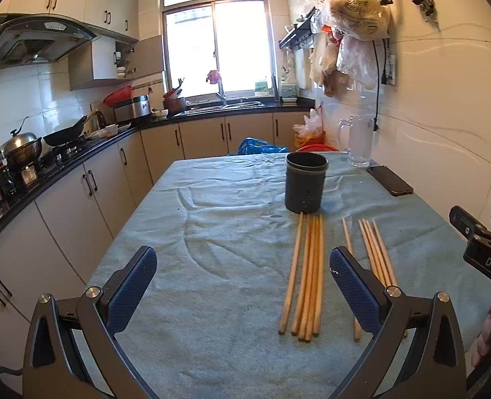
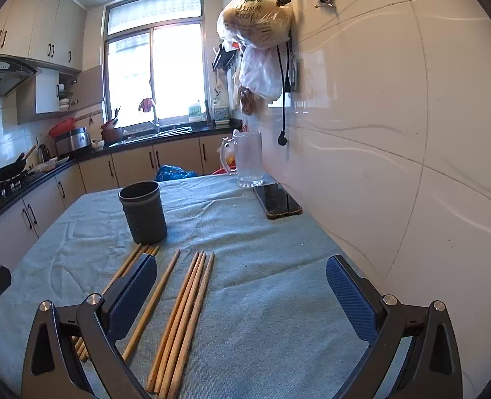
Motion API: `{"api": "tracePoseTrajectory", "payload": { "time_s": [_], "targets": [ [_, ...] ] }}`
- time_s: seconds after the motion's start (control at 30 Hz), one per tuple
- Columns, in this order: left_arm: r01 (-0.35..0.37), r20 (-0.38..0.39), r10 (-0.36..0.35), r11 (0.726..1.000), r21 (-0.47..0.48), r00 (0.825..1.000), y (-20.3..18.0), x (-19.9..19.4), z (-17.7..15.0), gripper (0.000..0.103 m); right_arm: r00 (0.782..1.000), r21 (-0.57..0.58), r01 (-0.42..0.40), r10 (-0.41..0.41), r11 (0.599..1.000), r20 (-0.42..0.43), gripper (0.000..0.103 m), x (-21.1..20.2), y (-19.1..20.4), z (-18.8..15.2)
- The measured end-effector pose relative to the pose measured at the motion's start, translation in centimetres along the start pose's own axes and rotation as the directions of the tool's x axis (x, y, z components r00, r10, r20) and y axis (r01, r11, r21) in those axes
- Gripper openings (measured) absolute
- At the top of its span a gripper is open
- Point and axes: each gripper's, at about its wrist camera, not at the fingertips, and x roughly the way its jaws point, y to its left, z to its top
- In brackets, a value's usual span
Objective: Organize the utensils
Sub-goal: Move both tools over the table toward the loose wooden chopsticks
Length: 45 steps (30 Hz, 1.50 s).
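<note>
Several wooden chopsticks lie on a teal cloth-covered table. One bundle (image 1: pixel 303 274) (image 2: pixel 126 267) lies just in front of a dark cylindrical holder (image 1: pixel 305 183) (image 2: pixel 142 212). A second group (image 1: pixel 376 252) (image 2: pixel 182 319) lies to its right, with a single chopstick (image 2: pixel 154 302) between them. My left gripper (image 1: pixel 244 286) is open and empty, above the table left of the bundles. My right gripper (image 2: pixel 242 299) is open and empty, above the table right of the second group; it also shows at the right edge of the left wrist view (image 1: pixel 484 249).
A black phone (image 1: pixel 390 179) (image 2: pixel 277 199) and a clear glass pitcher (image 1: pixel 360 141) (image 2: pixel 248 159) stand at the table's far right by the white tiled wall. Plastic bags (image 2: pixel 257 23) hang above. Kitchen counter with stove and pots (image 1: pixel 23 148) runs along the left.
</note>
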Motion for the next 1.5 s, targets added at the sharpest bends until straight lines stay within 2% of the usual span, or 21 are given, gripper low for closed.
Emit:
{"api": "tracePoseTrajectory", "payload": {
  "time_s": [0.3,0.43,0.63,0.83,0.93,1.1,1.23,1.33,1.5],
  "targets": [
    [0.0,0.055,-0.001,1.0,0.017,0.998,-0.7,-2.7,0.0,0.103,0.996,0.008,0.023,-0.023,1.0,0.082,0.103,-3.1,-0.8,0.4],
    [-0.028,0.088,0.026,0.999,0.031,0.996,-1.0,-4.0,0.2,0.103,0.993,0.024,0.025,-0.028,0.999,0.113,0.103,-4.0,-1.2,0.5],
    [-0.097,0.132,0.087,0.993,0.066,0.987,-2.1,-5.0,0.6,0.103,0.994,0.063,-0.002,-0.005,0.998,0.113,0.103,-3.4,-2.8,0.5],
    [-0.122,0.087,0.112,0.984,0.129,0.99,-5.3,-3.2,1.6,0.103,0.994,0.046,0.009,-0.014,0.999,0.107,0.103,-2.1,-5.2,-0.4],
    [-0.151,0.082,0.138,0.97,0.189,0.987,-7.9,-1.7,2.7,0.103,0.994,0.035,0.019,-0.023,0.999,0.105,0.103,-1.1,-7.1,-1.0],
    [-0.135,0.015,0.135,0.969,0.209,0.991,-10.1,0.6,5.2,0.103,0.998,0.041,-0.002,-0.001,0.999,0.069,0.103,1.0,-10.3,-1.1],
    [-0.14,0.02,0.138,0.973,0.186,0.99,-9.6,1.0,6.0,0.103,0.999,0.031,-0.049,0.049,0.998,0.023,0.103,2.8,-11.0,0.1],
    [-0.127,0.006,0.128,0.978,0.167,0.992,-8.5,1.3,6.3,0.103,0.996,-0.018,-0.085,0.085,0.996,-0.003,0.103,3.4,-10.2,0.9],
    [-0.014,-0.065,0.024,0.988,0.155,0.998,-5.9,3.2,7.0,0.103,0.992,-0.039,-0.127,0.127,0.991,-0.007,0.103,2.6,-8.1,0.8]
  ]
}}
